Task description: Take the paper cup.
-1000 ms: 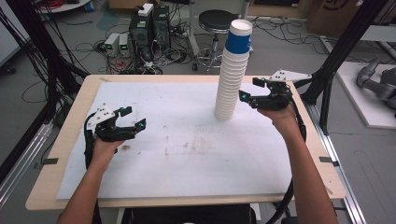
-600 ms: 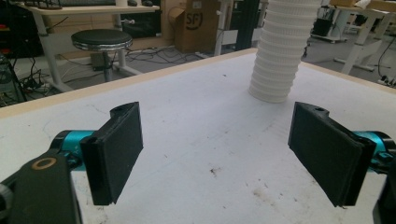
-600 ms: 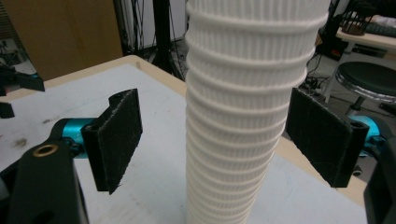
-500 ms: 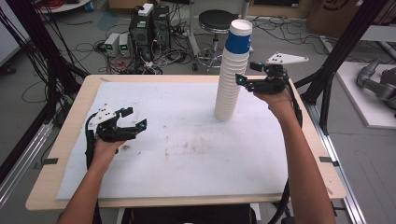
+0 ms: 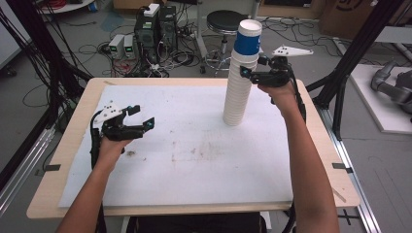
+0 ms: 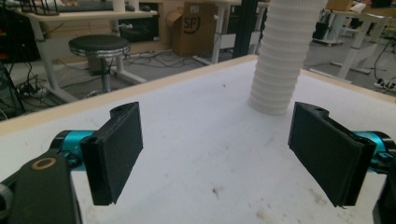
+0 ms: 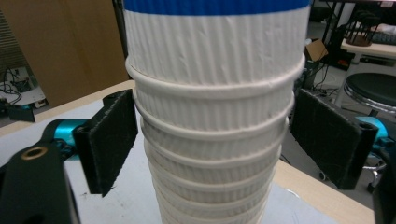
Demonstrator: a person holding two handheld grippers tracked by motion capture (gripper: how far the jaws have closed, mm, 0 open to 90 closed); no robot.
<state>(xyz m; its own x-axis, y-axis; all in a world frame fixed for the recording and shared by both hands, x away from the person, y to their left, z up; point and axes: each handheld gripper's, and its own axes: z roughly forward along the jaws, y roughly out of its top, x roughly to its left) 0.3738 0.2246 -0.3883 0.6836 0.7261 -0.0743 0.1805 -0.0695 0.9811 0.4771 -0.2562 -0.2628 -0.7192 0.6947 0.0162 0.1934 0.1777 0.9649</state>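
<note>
A tall stack of white ribbed paper cups [image 5: 238, 97] stands at the back right of the table, topped by a blue cup [image 5: 248, 39]. My right gripper [image 5: 252, 67] is high up beside the stack's upper part, just under the blue cup. In the right gripper view the stack [image 7: 215, 121] sits between its two black pads [image 7: 112, 140], which stand close beside it without squeezing; these jaws have just been opening. The left gripper [image 5: 142, 116] hovers over the table's left side, open with nothing in it [image 6: 217, 154], facing the stack's base [image 6: 280, 70].
A white sheet [image 5: 194, 155] covers the wooden table [image 5: 63, 160]. Behind the table are a black stool [image 5: 223, 22], computer cases [image 5: 155, 29] and floor cables. Black frame posts [image 5: 350, 63] rise at both sides.
My right hand has risen and moved in from the stack's right side to straddle its upper part, with the jaws spread wider. The left hand has stayed put.
</note>
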